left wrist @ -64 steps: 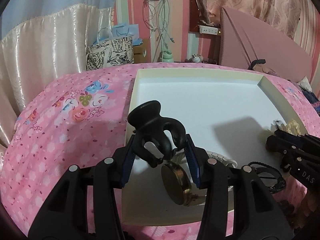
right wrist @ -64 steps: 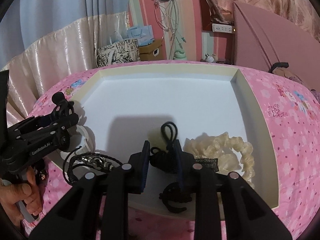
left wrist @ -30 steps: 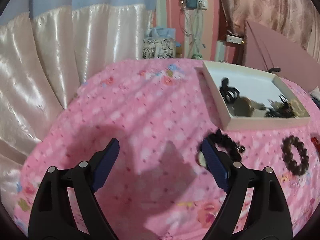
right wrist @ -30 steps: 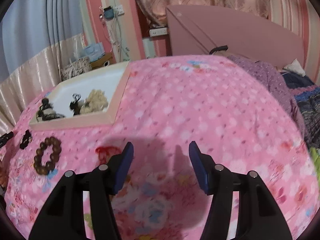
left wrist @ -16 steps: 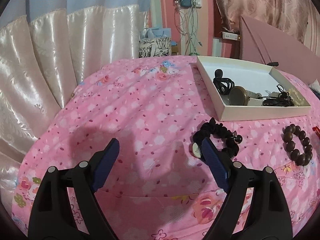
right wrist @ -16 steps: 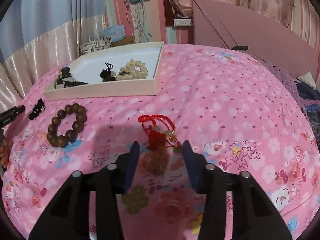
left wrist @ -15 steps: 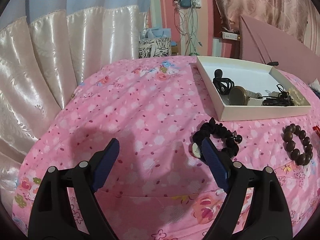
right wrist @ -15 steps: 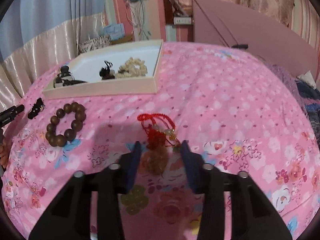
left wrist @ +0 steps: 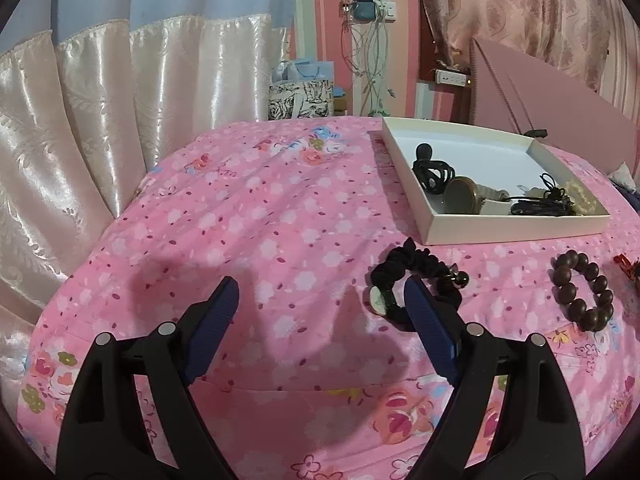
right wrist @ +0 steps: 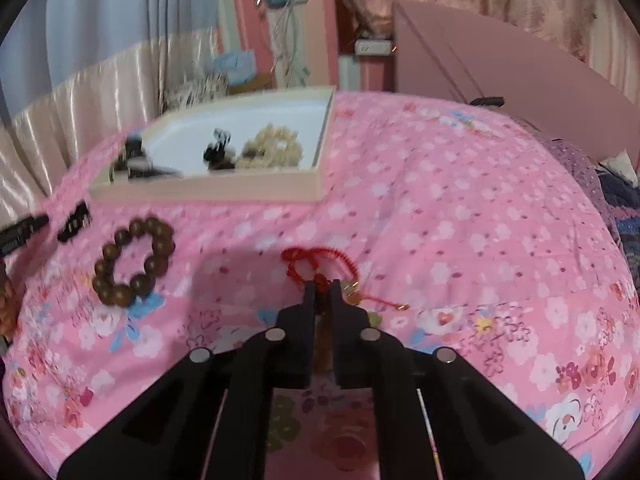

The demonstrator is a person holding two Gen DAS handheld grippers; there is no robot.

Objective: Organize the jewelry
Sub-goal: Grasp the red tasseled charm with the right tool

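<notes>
The right tool [right wrist: 323,290] is clenched on the red cord bracelet [right wrist: 316,262], biting at the knot where the cord meets its charms; the loop lies flat on the pink bedspread [right wrist: 460,216], a thin tail trailing right. The picture is smeared, so whether both pads hold cord or only the knot's edge is hard to judge.

To do this lift well, rise straight up first so the loop and tail come clear of the fabric, then carry it over the near wall of the white tray [right wrist: 208,192], high enough that the dangling charms do not catch. Set it down in the bare floor behind the cream bead bracelet [right wrist: 272,150].

The left tool [left wrist: 318,296] is released, jaws wide, with the black scrunchie [left wrist: 416,280] just beside its right finger. The brown bead bracelet [left wrist: 582,290] waits on the bedspread near the tray.
</notes>
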